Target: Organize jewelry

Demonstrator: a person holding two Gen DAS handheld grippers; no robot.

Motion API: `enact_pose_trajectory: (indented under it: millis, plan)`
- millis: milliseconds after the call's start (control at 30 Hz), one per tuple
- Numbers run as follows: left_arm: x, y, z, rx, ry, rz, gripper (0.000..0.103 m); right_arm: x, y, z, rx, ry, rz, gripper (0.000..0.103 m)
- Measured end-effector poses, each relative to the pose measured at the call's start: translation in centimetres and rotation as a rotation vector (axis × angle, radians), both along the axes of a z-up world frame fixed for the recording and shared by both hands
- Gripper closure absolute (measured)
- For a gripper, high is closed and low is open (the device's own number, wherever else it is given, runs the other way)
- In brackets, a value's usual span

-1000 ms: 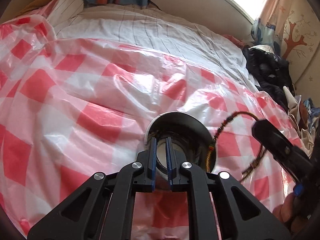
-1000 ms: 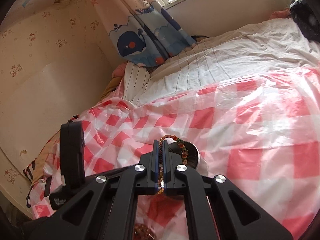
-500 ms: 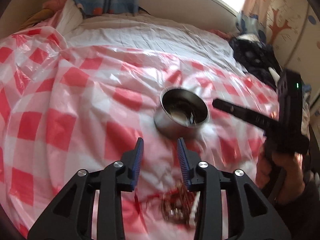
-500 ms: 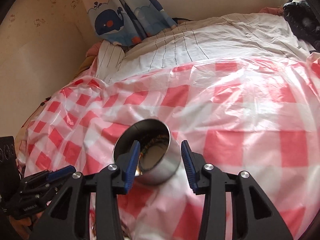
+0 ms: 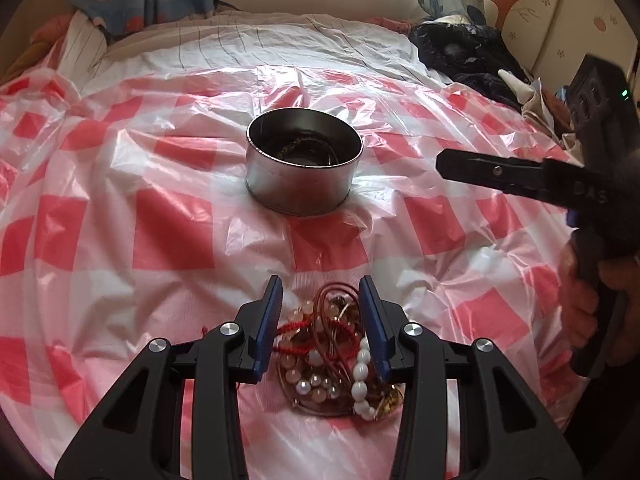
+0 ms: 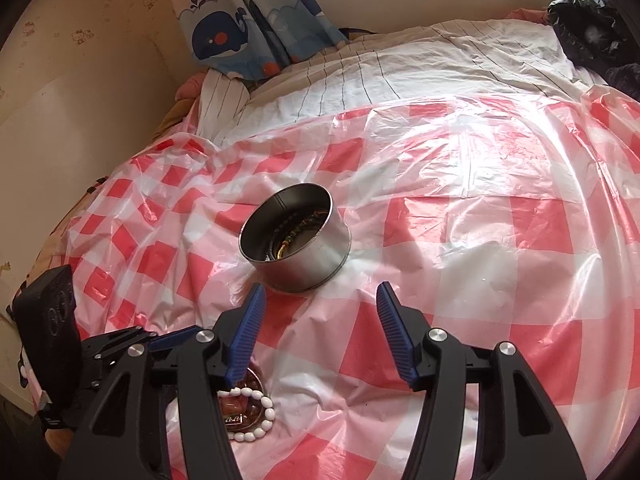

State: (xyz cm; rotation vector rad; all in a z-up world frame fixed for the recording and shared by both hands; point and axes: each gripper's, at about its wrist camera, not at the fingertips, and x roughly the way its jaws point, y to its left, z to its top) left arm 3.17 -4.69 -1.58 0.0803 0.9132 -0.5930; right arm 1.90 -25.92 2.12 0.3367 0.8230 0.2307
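Observation:
A round metal tin (image 5: 304,170) stands on the red-and-white checked plastic sheet (image 5: 120,220) and holds a beaded bracelet (image 6: 298,232). A pile of jewelry (image 5: 332,356), with white beads, pink beads and red cords, lies on the sheet in front of the tin. My left gripper (image 5: 320,320) is open, its fingers either side of the pile's far part. My right gripper (image 6: 320,330) is open and empty, back from the tin; it shows in the left wrist view (image 5: 520,178) to the right. The white bead bracelet (image 6: 256,412) lies below my right gripper's left finger.
The sheet covers a bed with a striped white cover (image 6: 400,64). A whale-print curtain (image 6: 248,28) hangs at the back. Dark clothes (image 5: 468,56) are heaped at the bed's right side. The left gripper's body (image 6: 52,344) is at the right view's left edge.
Both grippers opened and drew back from the tin. The bracelet my right gripper held now lies in the tin. My left gripper let go of the tin and came over the jewelry pile.

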Motion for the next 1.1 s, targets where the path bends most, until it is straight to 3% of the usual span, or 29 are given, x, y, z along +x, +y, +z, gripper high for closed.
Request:
enact_pose_trajectory:
  millis: [267,467,567,733,867,1000,1100]
  plan:
    - [0.2,-1.3,-1.0,0.067,-0.017,-0.028,0.066,-0.6,0.9,0.3,-0.024,-0.008,0.036,0.042]
    - [-0.3,-1.5,-0.4,0.115,-0.055,-0.064,0.095,-0.6,1.1,0.3,-0.022,-0.011,0.041,0.04]
    - [0.1,-0.5,0.2,0.036,-0.013,-0.053,0.096,-0.6,1.3,0.3,-0.022,-0.01,0.045,0.04]
    - [1.1,3.0,2.3,-0.261,0.061,-0.019,0.096,-0.6,1.7,0.3,-0.015,-0.01,0.065,0.04]
    - [1.5,4.9,3.2,-0.314,0.059,0.037,0.096,-0.6,2.3,0.1,-0.021,-0.003,0.096,0.04]
    - [2.3,7.2,3.4,-0.464,0.093,0.082,0.096,-0.6,3.2,-0.2,-0.042,0.013,0.133,0.04]
    - [2.8,6.8,3.0,-0.162,0.028,0.217,0.096,-0.6,3.9,-0.7,-0.067,0.029,0.162,0.04]
